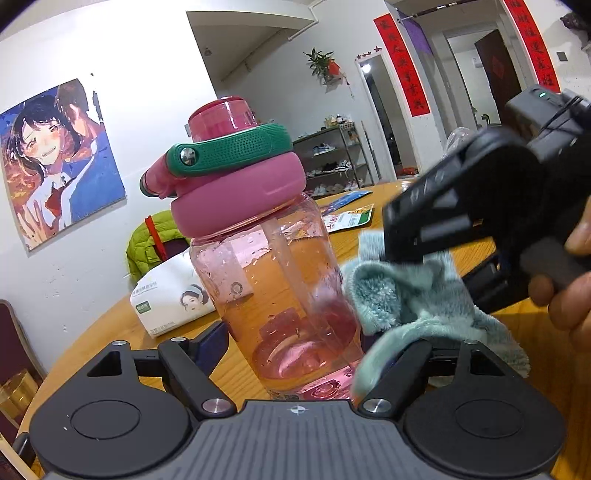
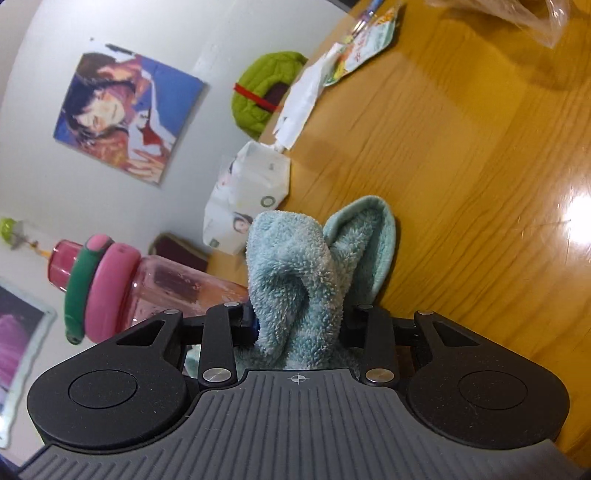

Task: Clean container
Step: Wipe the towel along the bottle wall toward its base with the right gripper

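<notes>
A clear pink water bottle with a pink lid and a green handle stands upright on the wooden table, droplets on its wall. My left gripper is shut on its lower body, one finger on each side. My right gripper, held by a person's hand, is shut on a light blue fluffy cloth. The cloth presses against the bottle's right side and drapes over my left gripper's right finger. In the right wrist view the cloth bunches between the right gripper fingers, with the bottle to their left.
A white tissue pack lies behind the bottle on the left. Snack packets lie farther back on the round table. A green jacket hangs on a chair beyond the table's edge. A clear plastic bag lies at the far side.
</notes>
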Tool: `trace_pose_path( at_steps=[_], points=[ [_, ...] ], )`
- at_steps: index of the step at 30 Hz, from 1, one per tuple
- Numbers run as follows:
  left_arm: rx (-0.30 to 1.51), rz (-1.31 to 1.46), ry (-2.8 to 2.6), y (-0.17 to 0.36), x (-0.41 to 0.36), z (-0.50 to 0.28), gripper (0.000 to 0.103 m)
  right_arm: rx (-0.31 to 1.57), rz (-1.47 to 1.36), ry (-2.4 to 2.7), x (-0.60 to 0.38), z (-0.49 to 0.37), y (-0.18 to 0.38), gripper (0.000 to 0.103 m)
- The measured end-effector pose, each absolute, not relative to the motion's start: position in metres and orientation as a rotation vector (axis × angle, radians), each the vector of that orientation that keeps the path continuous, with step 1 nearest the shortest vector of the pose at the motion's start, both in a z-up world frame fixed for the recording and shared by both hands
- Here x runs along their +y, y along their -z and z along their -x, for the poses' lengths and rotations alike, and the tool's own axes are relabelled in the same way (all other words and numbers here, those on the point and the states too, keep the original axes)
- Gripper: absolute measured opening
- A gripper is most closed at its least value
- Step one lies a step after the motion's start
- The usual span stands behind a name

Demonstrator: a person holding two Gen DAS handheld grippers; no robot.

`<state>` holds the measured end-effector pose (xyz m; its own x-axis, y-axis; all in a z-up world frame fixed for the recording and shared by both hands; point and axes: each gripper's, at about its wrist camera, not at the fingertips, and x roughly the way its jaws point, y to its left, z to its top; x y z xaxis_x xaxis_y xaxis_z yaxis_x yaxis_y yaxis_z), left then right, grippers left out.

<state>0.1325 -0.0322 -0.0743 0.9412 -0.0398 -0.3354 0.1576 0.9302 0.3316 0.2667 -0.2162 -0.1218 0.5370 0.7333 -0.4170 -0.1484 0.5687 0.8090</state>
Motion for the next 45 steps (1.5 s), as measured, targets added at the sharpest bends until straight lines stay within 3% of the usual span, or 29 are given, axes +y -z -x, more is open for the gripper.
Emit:
trace_pose_path(
  at_steps=[2,4,8,13,17,21,28,33,38,42,45],
  points=[
    [0.334,-0.36,0.099,0.074,-0.032,-0.131,0.076,0.777,-0.732,-0.561,-0.215,-0.26,0.112,0.037],
    [0.338,-0.364,0.071,0.073,-0.035,-0.128,0.085,0.675,-0.714,-0.545,-0.219,-0.254,0.101,0.037],
    [0.35,-0.393,-0.03,0.073,-0.046,-0.118,0.088,0.562,-0.782,-0.547,-0.233,-0.254,0.09,0.037],
    [0.359,-0.418,0.062,0.077,-0.054,-0.117,0.089,0.632,-0.888,-0.722,-0.226,-0.271,0.098,0.037],
    [0.353,-0.369,0.082,0.075,-0.039,-0.128,0.088,0.702,-0.813,-0.738,-0.218,-0.266,0.095,0.039],
    [0.341,-0.357,0.095,0.074,-0.024,-0.139,0.078,0.74,-0.806,-0.753,-0.22,-0.256,0.095,0.039],
    [0.339,-0.389,0.094,0.075,-0.029,-0.14,0.078,0.736,-0.777,-0.731,-0.219,-0.253,0.094,0.039],
    [0.34,-0.399,0.079,0.076,-0.033,-0.136,0.087,0.619,-0.82,-0.687,-0.23,-0.246,0.088,0.037],
    [0.347,-0.405,0.075,0.077,-0.036,-0.138,0.083,0.439,-1.109,-0.799,-0.248,-0.245,0.094,0.036],
    [0.344,-0.407,0.079,0.077,-0.037,-0.135,0.082,0.57,-1.216,-0.883,-0.236,-0.258,0.112,0.036],
    [0.343,-0.404,0.082,0.077,-0.036,-0.134,0.082,0.682,-1.086,-0.786,-0.227,-0.261,0.115,0.037]
  ],
)
